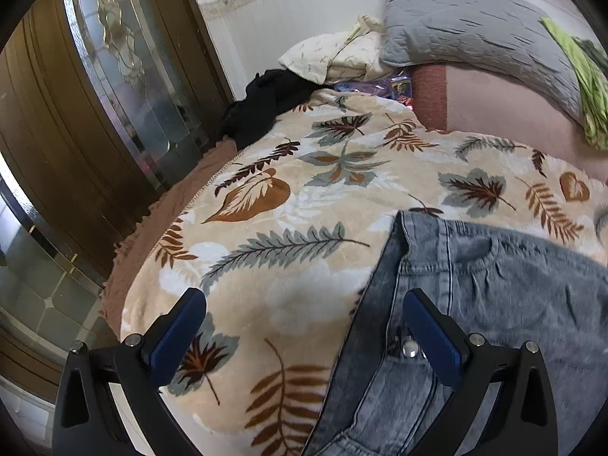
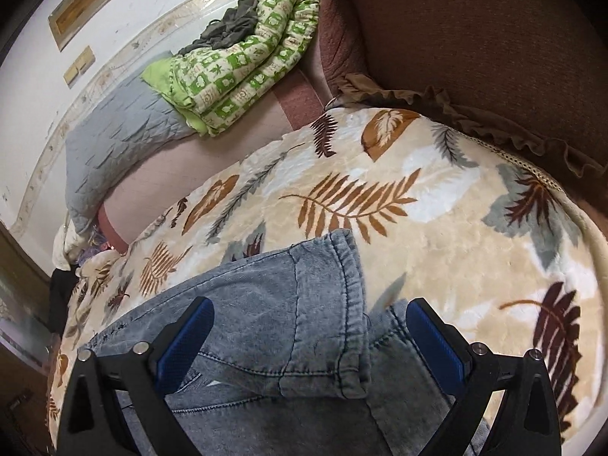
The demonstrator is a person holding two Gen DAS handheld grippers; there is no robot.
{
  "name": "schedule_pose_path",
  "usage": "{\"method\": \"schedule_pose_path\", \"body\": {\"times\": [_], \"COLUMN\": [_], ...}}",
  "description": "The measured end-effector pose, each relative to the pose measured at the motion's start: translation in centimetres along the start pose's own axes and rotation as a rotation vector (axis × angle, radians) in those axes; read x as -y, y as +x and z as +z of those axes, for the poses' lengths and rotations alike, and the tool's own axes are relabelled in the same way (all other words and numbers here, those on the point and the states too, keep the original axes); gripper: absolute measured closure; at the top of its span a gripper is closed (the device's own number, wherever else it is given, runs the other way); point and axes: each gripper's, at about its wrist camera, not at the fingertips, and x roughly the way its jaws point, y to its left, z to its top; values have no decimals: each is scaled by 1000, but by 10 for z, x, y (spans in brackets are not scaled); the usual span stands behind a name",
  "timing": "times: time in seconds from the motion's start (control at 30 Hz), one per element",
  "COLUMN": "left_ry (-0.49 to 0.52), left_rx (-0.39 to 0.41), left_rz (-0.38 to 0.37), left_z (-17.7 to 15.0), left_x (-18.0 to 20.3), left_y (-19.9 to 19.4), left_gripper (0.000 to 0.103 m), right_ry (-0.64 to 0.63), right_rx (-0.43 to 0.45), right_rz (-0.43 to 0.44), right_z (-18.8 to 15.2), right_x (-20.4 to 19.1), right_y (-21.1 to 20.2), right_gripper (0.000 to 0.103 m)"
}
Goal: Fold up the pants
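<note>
Jeans (image 1: 494,304) lie on the leaf blanket (image 1: 266,228), near its front edge. Left gripper (image 1: 304,326) spread wide over the waistband, right gripper (image 2: 309,336) spread wide over the hems, neither holding denim. Risk: pinching one layer only, so the fold skews.

The right gripper (image 2: 307,326) hangs with its blue-padded fingers (image 2: 182,338) spread wide above grey-blue jeans (image 2: 273,304), whose hemmed leg ends lie folded over on a leaf-print blanket (image 2: 437,228). Beyond, a green patterned quilt (image 2: 243,64) rests beside a grey pillow (image 2: 114,140).
</note>
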Motion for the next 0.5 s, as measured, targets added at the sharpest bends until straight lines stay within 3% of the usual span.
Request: {"method": "schedule_pose_path", "body": {"times": [0.1, 0.5], "left_ry": [-7, -11], "left_rx": [-36, -235], "left_rz": [-4, -149], "left_z": [18, 66], "left_x": [3, 51], "left_y": [17, 117], "left_gripper": [0, 0], "right_ry": [7, 43], "right_rx": [-11, -47], "right_rz": [-1, 54], "right_z": [3, 29], "right_x": [1, 17], "right_y": [8, 41], "right_gripper": [3, 19]}}
